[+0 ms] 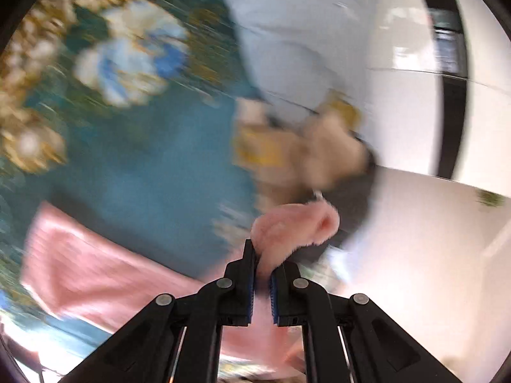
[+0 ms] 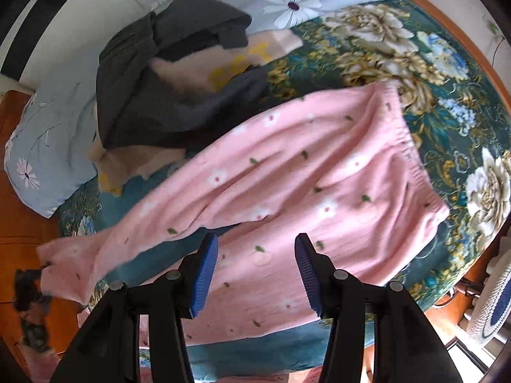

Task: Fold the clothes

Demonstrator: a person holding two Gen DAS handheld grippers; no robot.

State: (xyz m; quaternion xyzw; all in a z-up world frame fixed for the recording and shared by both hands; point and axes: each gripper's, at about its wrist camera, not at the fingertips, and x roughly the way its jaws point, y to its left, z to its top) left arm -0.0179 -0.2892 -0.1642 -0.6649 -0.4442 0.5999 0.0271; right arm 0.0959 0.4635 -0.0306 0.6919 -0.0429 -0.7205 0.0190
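The left gripper (image 1: pixel 262 279) is clenching a fluffy end of the pink trousers (image 2: pixel 303 172) between its fingers, while the trousers are lying spread across the floral bedspread (image 2: pixel 447 121) — the right gripper (image 2: pixel 257 274) is hovering over them, fingers released.

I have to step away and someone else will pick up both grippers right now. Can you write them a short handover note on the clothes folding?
Left hand-held gripper: shut on the cuff end of the pink trousers, lifted; its view is blurred.
Right hand-held gripper: open, holding nothing, above the middle of the trousers.
Trousers: spread lengthwise across the floral bedspread, waistband at the right, one leg lifted toward the left.
Grey garment and beige garment: crumpled heap beside the pillow.
Done: trousers laid out, one end gripped.
Left: finish folding the trousers, then the heap.
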